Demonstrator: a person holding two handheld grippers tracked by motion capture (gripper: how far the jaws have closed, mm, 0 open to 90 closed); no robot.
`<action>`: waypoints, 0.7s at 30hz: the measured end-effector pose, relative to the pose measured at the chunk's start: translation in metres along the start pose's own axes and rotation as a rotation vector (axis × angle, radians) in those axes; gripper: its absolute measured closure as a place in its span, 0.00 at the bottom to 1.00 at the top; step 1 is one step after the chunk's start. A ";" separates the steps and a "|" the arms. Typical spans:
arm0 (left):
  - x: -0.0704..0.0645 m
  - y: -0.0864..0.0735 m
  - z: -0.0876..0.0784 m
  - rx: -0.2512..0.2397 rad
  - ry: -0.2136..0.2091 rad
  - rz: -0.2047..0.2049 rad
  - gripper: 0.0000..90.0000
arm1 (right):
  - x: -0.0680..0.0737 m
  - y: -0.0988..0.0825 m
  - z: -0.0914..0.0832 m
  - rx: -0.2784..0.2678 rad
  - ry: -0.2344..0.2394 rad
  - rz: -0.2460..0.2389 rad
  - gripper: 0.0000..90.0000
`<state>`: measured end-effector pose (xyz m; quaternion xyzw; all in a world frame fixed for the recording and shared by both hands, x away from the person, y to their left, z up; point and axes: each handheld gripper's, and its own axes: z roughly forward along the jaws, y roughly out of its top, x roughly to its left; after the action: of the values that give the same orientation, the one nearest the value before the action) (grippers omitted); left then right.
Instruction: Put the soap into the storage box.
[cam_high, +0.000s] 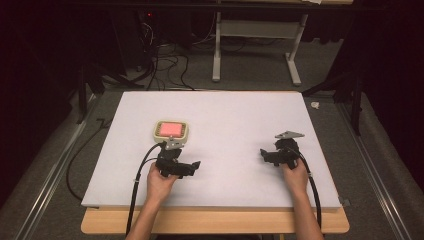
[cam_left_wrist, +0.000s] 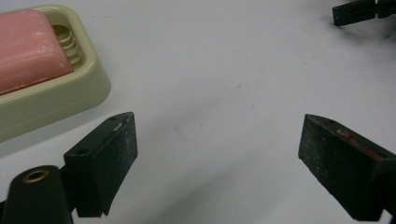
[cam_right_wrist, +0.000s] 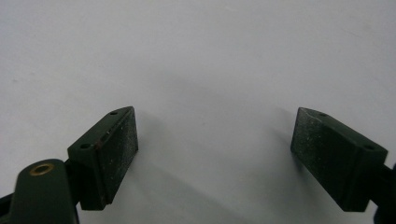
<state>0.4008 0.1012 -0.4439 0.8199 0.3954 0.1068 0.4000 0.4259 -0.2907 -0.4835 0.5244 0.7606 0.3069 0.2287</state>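
Note:
A cream soap dish (cam_high: 171, 130) holding a pink bar of soap (cam_high: 170, 128) sits left of centre on the white board (cam_high: 230, 110). My left gripper (cam_high: 194, 167) lies just in front of the dish, held by a hand, its jaws pointing right. In the left gripper view my left gripper (cam_left_wrist: 218, 126) is open over bare board, with the dish (cam_left_wrist: 60, 98) and soap (cam_left_wrist: 28, 46) at the upper left. My right gripper (cam_high: 264, 154) rests at the board's right, pointing left. In its own view my right gripper (cam_right_wrist: 214, 116) is open with nothing between its jaws.
The board lies on a wooden table (cam_high: 215, 221). Behind it stand a white metal frame (cam_high: 255, 35) and floor cables (cam_high: 165, 65). A small white scrap (cam_high: 315, 105) lies off the board's far right corner. The other gripper's jaw (cam_left_wrist: 359, 11) shows at the top right.

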 end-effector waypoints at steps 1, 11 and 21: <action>0.000 0.000 0.001 0.002 0.001 -0.001 0.14 | 0.000 0.000 0.000 0.000 0.000 0.000 0.17; 0.002 -0.001 0.010 0.016 0.014 -0.004 0.14 | 0.000 0.000 0.000 0.000 0.000 0.000 0.17; 0.005 -0.002 0.018 0.034 0.028 -0.008 0.15 | 0.000 0.000 0.000 0.000 0.000 0.001 0.17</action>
<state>0.4122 0.0954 -0.4579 0.8234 0.4062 0.1100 0.3807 0.4259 -0.2907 -0.4835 0.5247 0.7604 0.3070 0.2284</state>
